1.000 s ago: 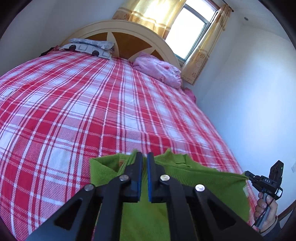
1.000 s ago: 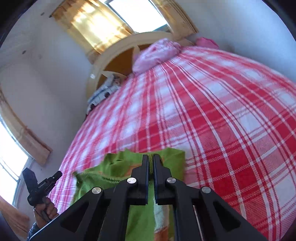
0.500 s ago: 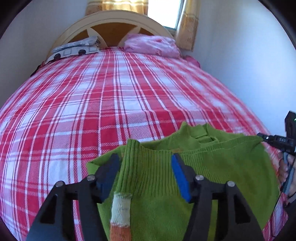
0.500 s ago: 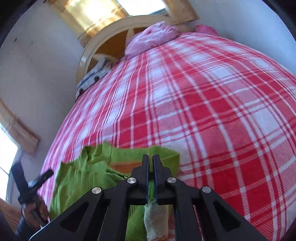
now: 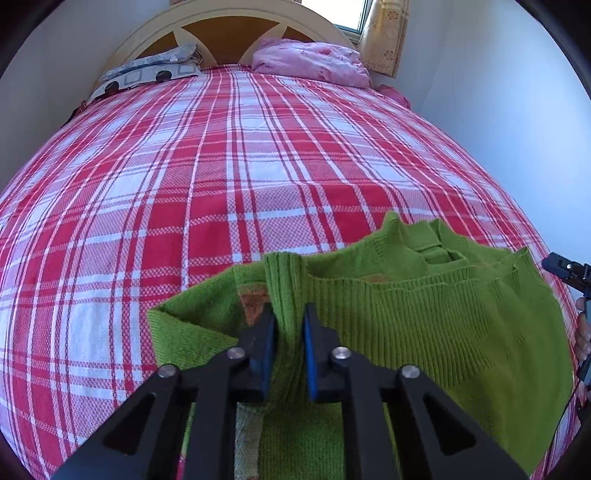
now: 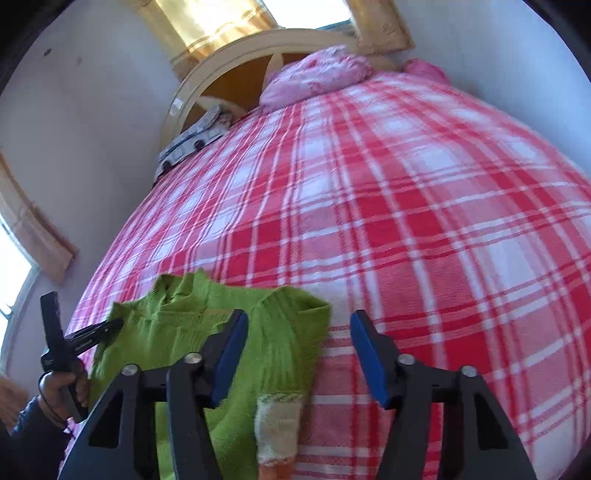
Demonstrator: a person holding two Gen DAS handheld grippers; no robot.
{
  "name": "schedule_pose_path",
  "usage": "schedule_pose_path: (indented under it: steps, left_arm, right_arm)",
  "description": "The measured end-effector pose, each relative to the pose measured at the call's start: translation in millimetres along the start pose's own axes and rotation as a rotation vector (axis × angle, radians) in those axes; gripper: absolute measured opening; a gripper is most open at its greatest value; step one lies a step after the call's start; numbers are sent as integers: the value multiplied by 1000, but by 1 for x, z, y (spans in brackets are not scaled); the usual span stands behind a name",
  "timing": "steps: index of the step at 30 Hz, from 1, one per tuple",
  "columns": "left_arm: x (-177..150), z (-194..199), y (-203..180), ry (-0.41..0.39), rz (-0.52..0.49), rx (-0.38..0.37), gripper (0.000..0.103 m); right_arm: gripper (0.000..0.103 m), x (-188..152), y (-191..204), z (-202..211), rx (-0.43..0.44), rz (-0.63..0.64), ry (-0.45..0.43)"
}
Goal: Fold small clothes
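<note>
1. Green sweater [image 5: 424, 317] lies flat at the near edge of the bed, on the red-and-white plaid bedspread [image 5: 221, 166]. The neck opening points toward the headboard [image 5: 221, 26].
2. Left gripper [image 5: 289, 325]: jaws have just been closing. The blue pads are now pinched on a raised ribbed fold of the sweater, a sleeve or side edge; I can't tell which. Fabric is bunched between the pads.
3. Right gripper [image 6: 299, 343]: jaws have just been opening and stand wide apart, holding nothing. Its left finger [image 6: 229, 350] hangs over the sweater's knit. Its right finger [image 6: 369, 354] is over bare bedspread, just past the sweater's edge.
4. Sleeve cuff [image 6: 279, 432] with a white band and an orange band lies between the right gripper's fingers, flat on the bed.
5. In the right wrist view the left gripper shows at far left, held in a hand [image 6: 62, 391] with a dark sleeve.
6. At the head of the bed: pink pillow [image 5: 314, 62] and patterned grey pillow [image 5: 147, 72], well apart from the sweater.
7. Yellow curtain [image 6: 218, 22] by the window behind the headboard.
</note>
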State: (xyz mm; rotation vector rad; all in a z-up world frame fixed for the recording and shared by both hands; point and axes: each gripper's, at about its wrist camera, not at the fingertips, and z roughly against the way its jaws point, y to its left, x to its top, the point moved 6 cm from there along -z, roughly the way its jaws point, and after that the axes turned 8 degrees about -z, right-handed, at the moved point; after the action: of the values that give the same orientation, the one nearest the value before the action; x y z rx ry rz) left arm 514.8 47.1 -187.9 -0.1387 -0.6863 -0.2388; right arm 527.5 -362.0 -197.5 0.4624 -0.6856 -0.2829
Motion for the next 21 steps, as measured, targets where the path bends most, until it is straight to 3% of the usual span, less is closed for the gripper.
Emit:
schedule_pose_path:
  steps: [2,3,4,5,8,12,15,21]
  left_arm:
    - [2,0,-1,-9,-8,-2,11]
    - [3,1,-1,-16,-12,-2,10]
    - [3,4,-1,-33,-12,-4,10]
    - [4,7,-1,-52,-8,-15,10]
    - [9,23,13,-110,76,-47,9]
    - [11,31,41,-152,178,-56,9]
    - [9,22,49,-141,218,-46,9]
    - [7,0,44,-79,193,22,9]
  right_arm:
    - [54,-5,6,-14,0,31,49]
    - [43,-6,8,-18,-7,46,56]
    - [14,-7,12,-22,-35,76,51]
    - [3,-8,15,-25,-52,95,52]
    - [3,-4,27,-17,-77,151,-3]
    - [3,13,25,5,-92,111,-114]
    - [3,15,20,-5,-126,109,-106]
    - [3,11,14,-33,-189,112,-66]
